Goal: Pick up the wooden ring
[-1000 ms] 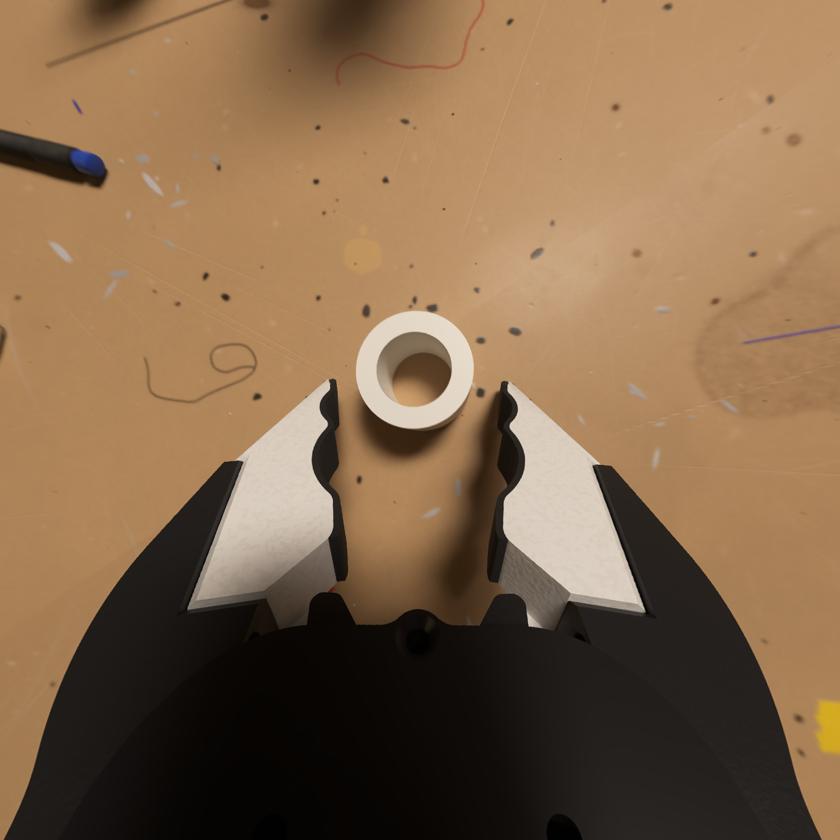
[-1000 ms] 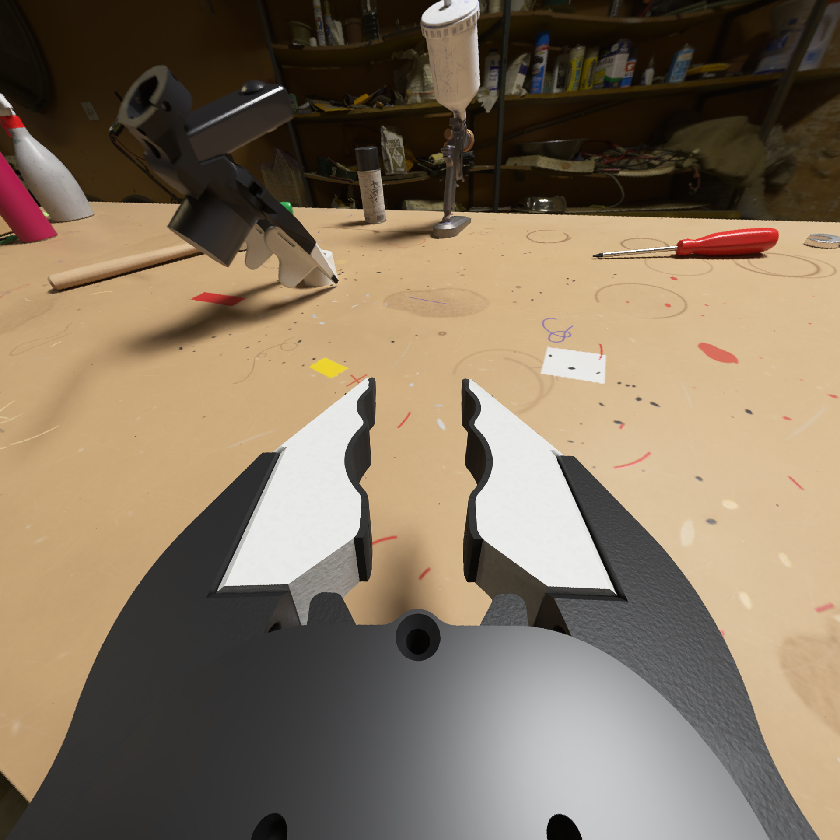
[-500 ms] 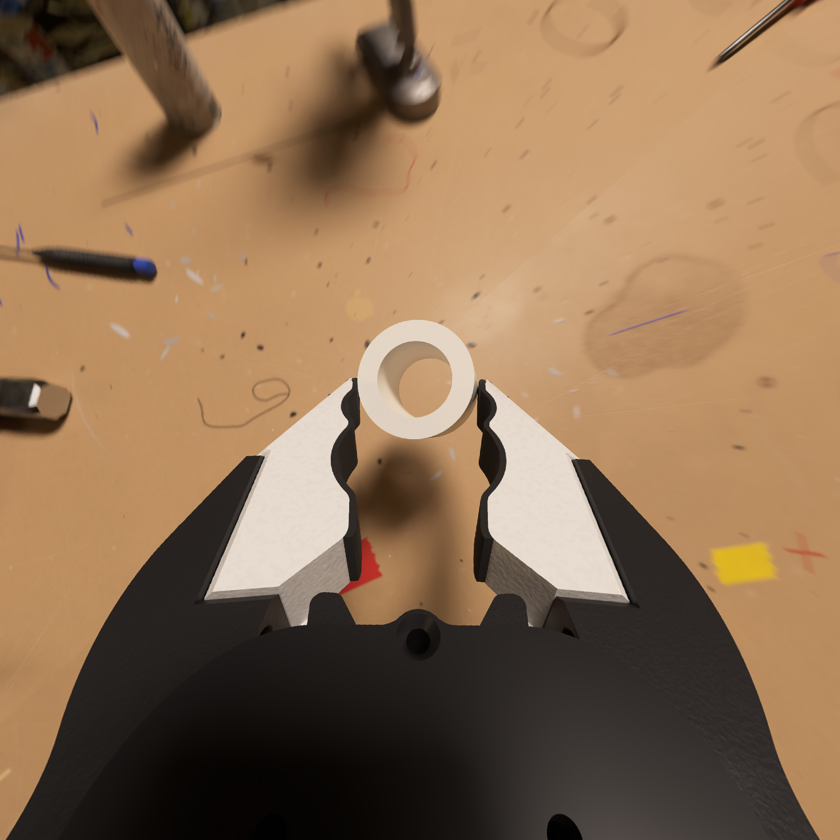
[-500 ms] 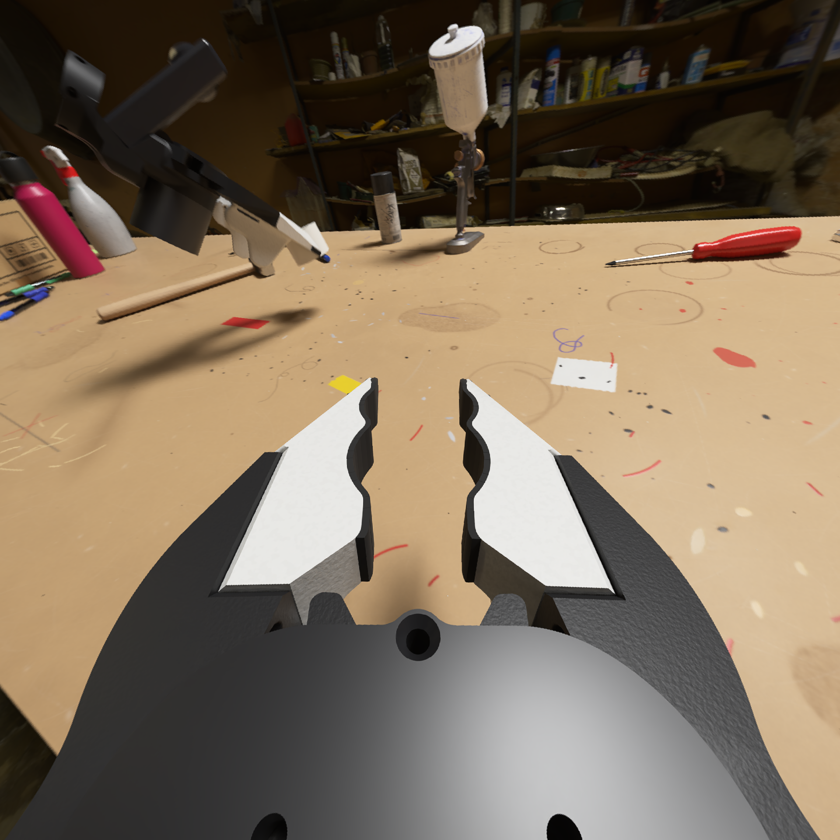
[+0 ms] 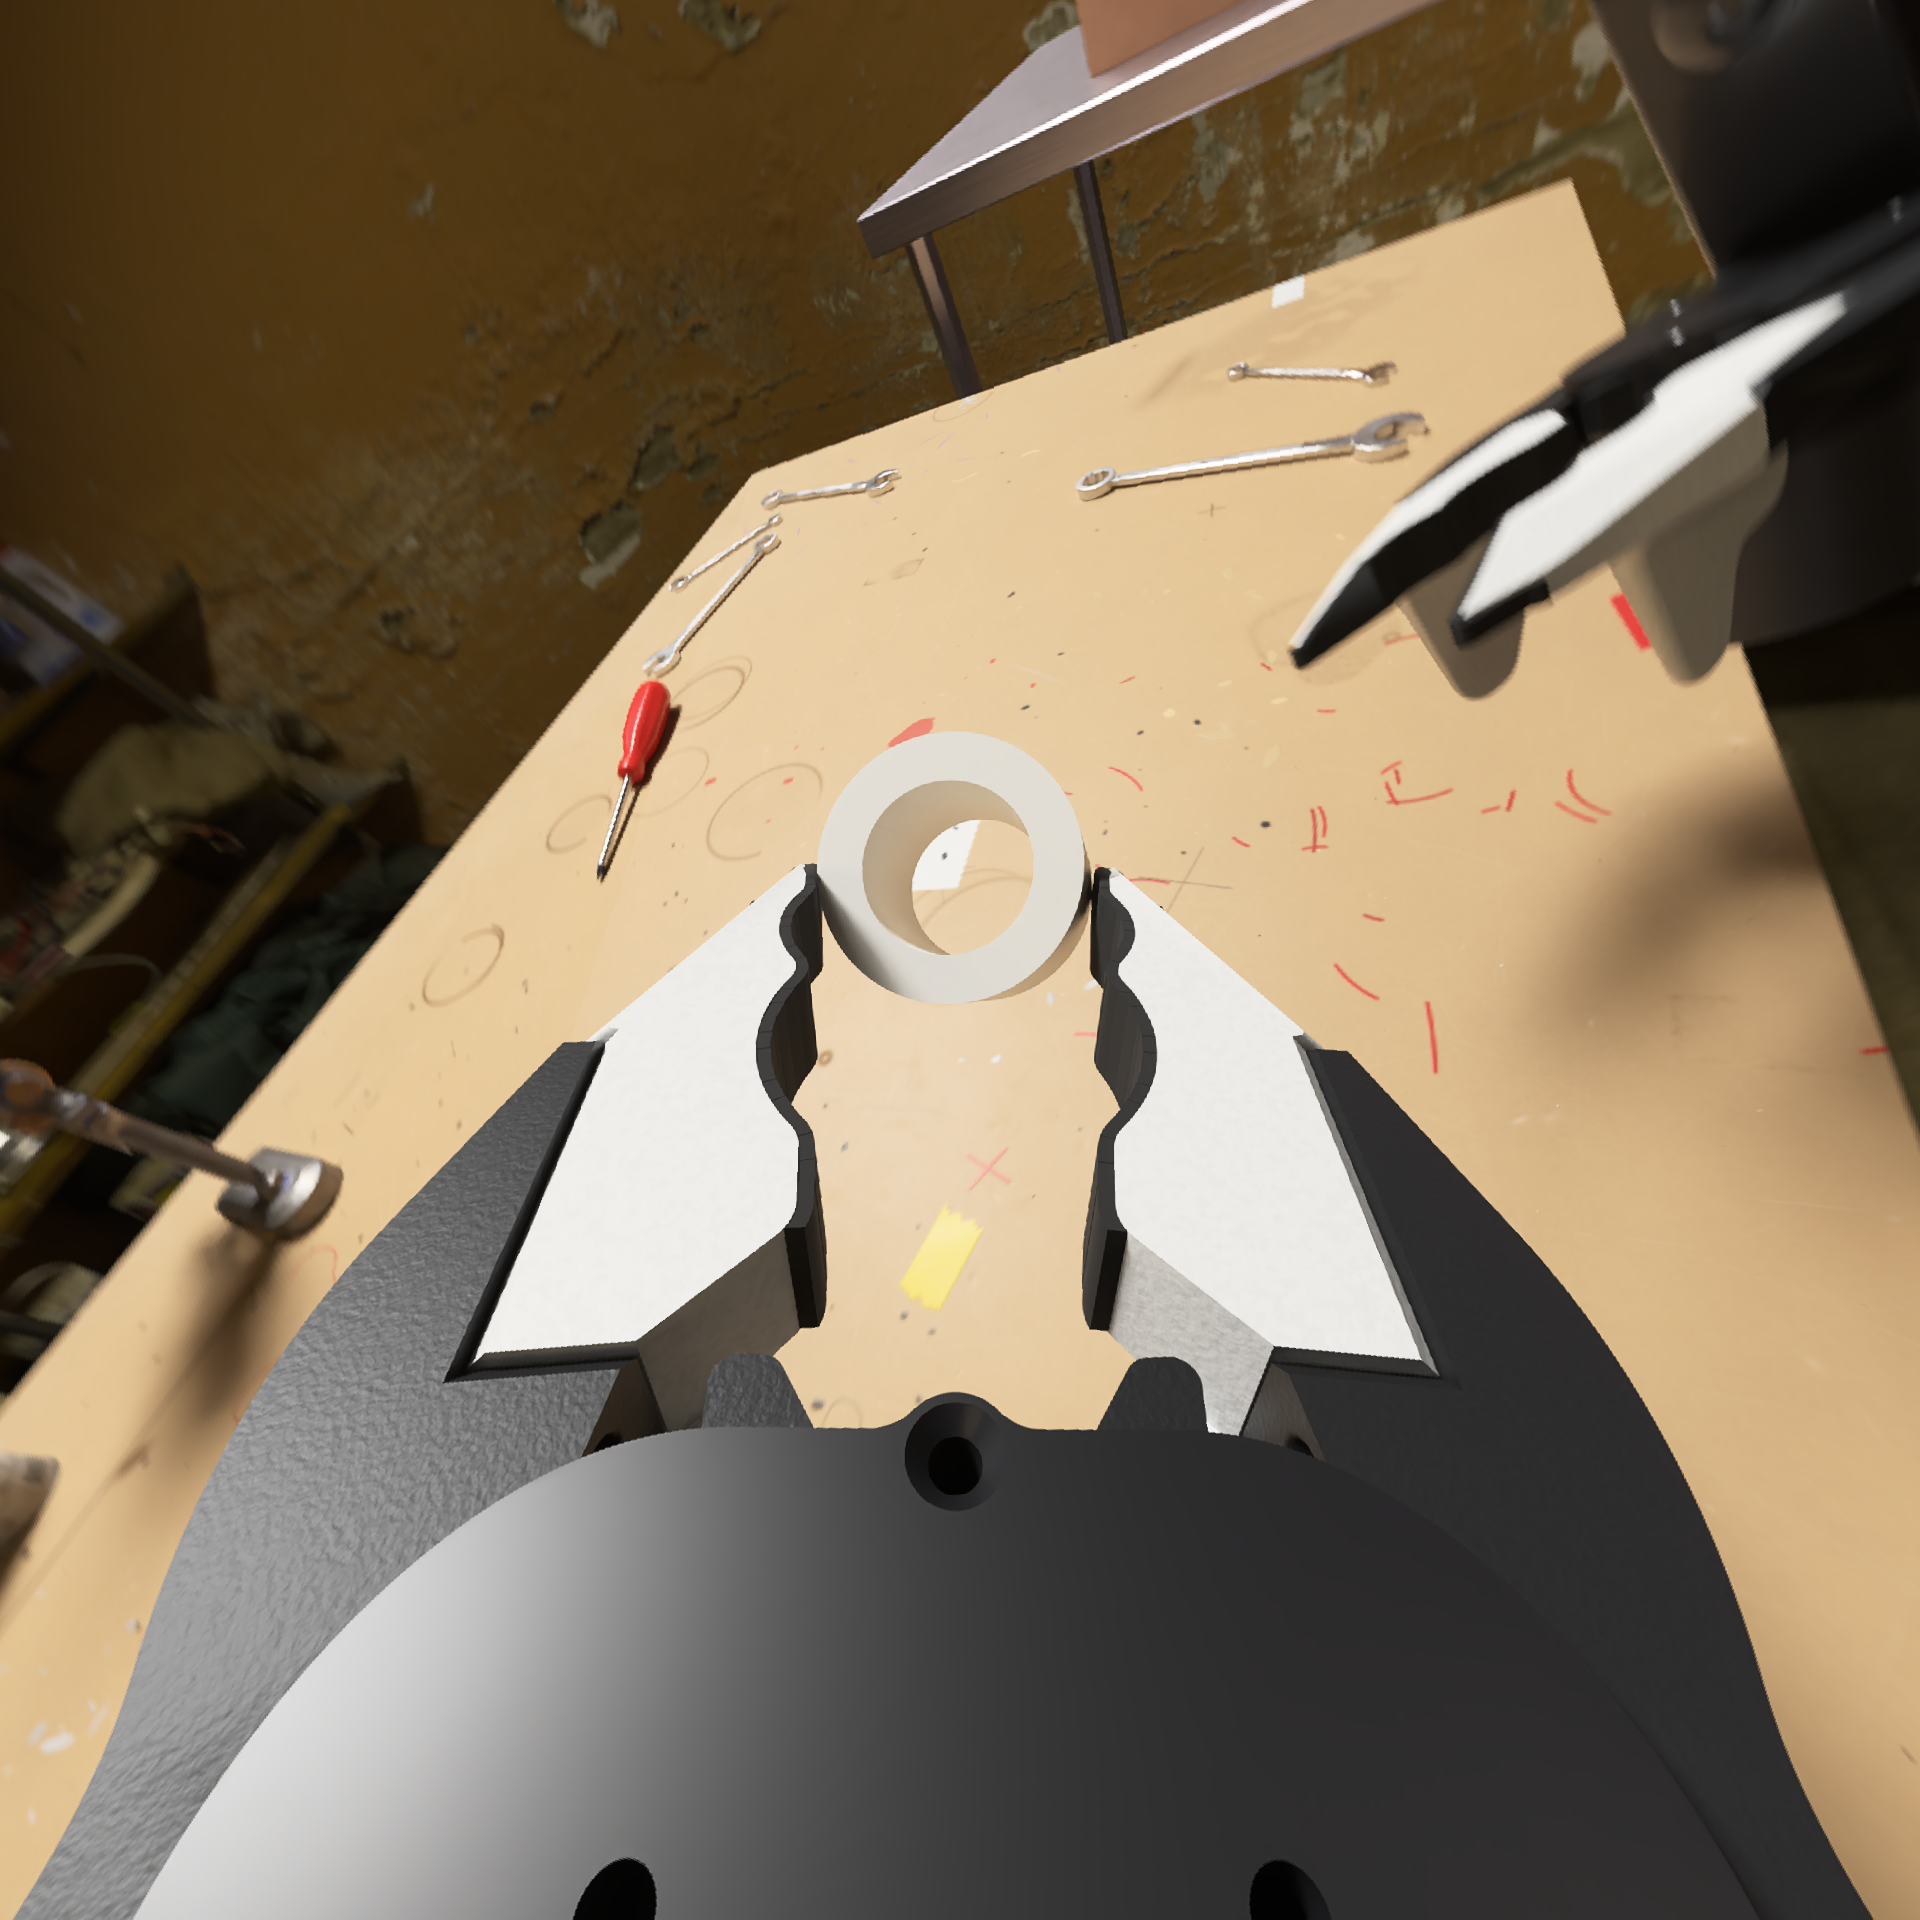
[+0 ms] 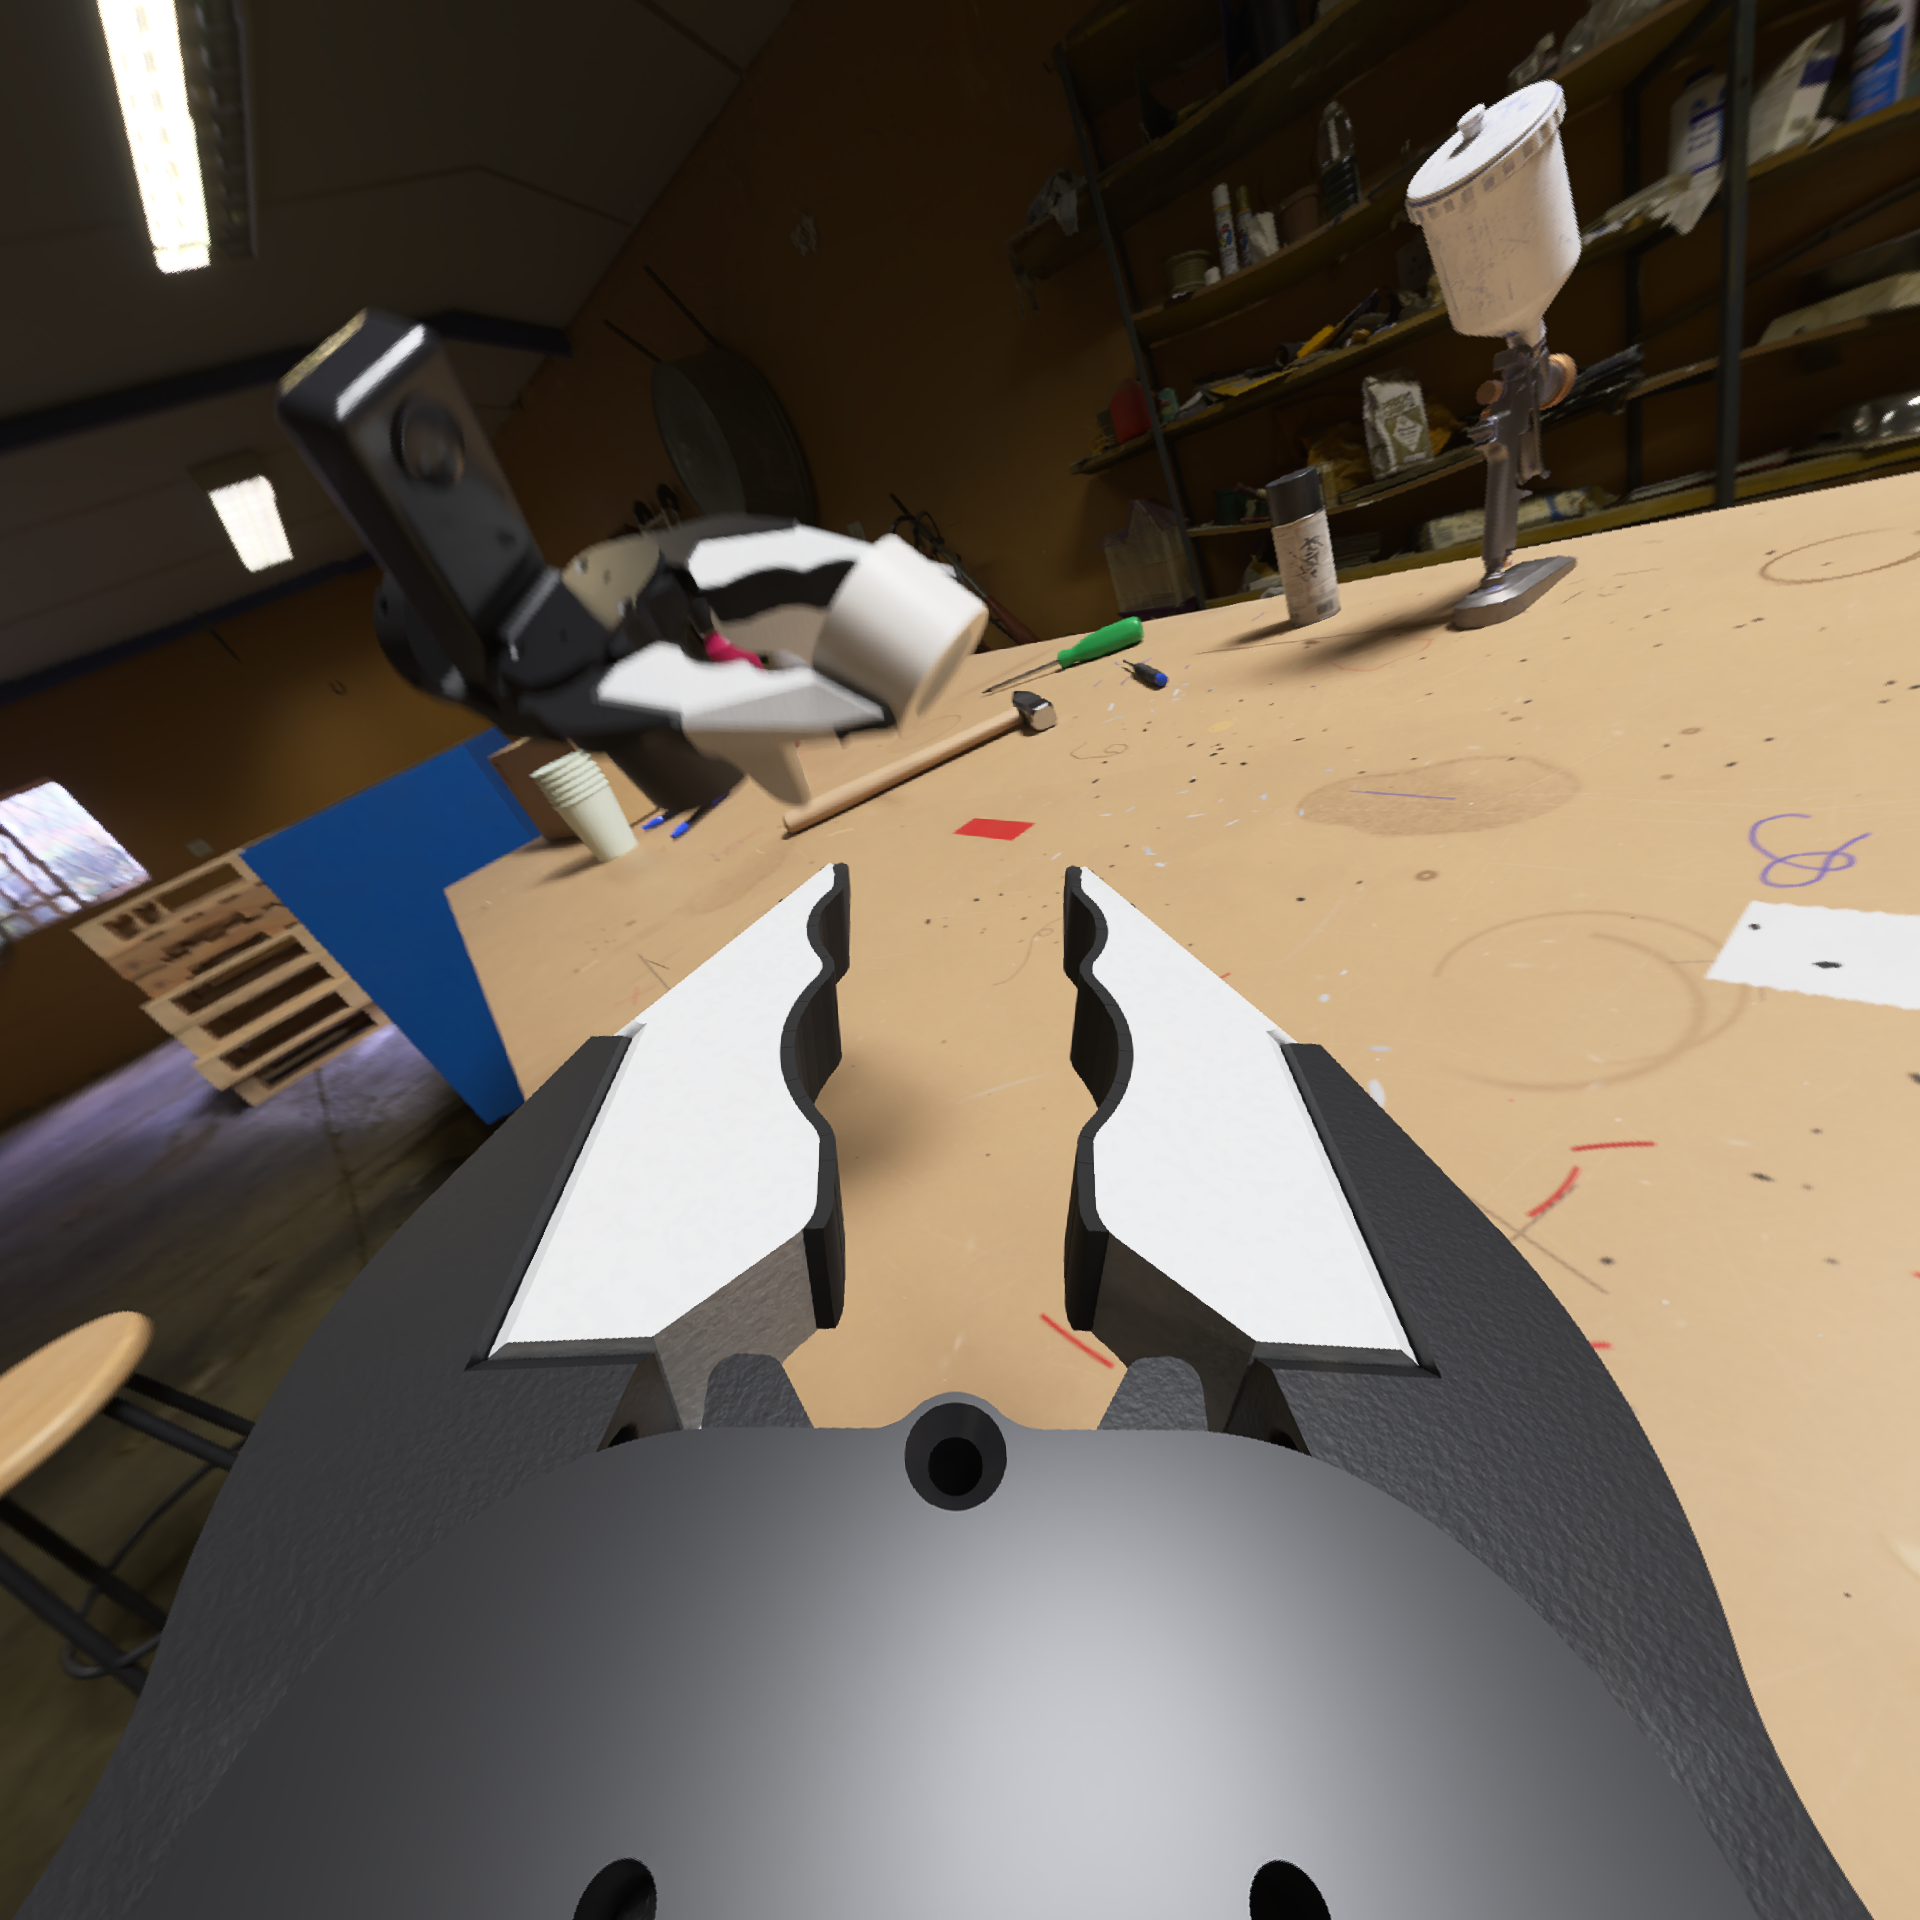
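Note:
The wooden ring (image 5: pixel 862 914) is pale cream and thick-walled. My left gripper (image 5: pixel 951 883) is shut on it, its two fingertips pressing the ring's sides, and holds it high above the tan workbench (image 5: pixel 1039 623). In the right wrist view the left gripper (image 6: pixel 831 634) shows at upper left, in the air, with the ring (image 6: pixel 894 613) at its tips. My right gripper (image 6: pixel 956 878) is open and empty, low over the bench; it also shows in the left wrist view (image 5: pixel 1382 613) at upper right.
A red screwdriver (image 5: pixel 639 738) and several wrenches (image 5: pixel 1247 457) lie on the bench's far side. A hammer (image 6: pixel 914 764), a green screwdriver (image 6: pixel 1096 642), a spray can (image 6: pixel 1304 545), a spray gun on a stand (image 6: pixel 1496 343) and stacked paper cups (image 6: pixel 587 805) stand farther off. A stool (image 6: pixel 62 1382) is beside the bench.
My left gripper has closed on the ring, lifted it off the bench and tilted upward. My right gripper has swung its view to the left and stays open.

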{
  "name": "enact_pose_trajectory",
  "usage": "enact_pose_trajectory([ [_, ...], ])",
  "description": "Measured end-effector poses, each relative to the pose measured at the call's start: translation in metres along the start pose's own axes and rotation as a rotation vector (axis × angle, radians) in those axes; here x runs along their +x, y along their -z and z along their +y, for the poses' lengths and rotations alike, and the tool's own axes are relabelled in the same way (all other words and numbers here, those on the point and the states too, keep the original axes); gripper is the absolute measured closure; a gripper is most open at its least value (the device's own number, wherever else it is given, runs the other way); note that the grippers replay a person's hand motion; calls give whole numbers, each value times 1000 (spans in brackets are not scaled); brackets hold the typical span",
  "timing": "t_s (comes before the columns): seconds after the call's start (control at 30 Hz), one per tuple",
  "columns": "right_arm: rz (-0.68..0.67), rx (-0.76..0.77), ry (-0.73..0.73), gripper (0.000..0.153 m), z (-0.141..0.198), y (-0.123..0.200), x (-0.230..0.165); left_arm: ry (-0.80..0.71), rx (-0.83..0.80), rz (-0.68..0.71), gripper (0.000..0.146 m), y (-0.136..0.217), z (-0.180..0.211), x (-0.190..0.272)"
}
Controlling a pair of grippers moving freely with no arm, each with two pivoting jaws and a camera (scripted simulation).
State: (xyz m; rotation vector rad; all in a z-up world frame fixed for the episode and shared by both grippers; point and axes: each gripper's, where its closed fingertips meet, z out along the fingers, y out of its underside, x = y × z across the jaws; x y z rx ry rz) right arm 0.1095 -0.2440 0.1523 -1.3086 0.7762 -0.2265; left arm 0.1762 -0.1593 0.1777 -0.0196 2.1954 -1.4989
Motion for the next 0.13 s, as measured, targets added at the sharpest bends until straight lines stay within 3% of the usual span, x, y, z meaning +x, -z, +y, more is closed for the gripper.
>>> enact_pose_trajectory([
  [0.13, -9, -12, -62, 105, 1, 0, 2, -109, 23, -4, 94, -30, 9, 46],
])
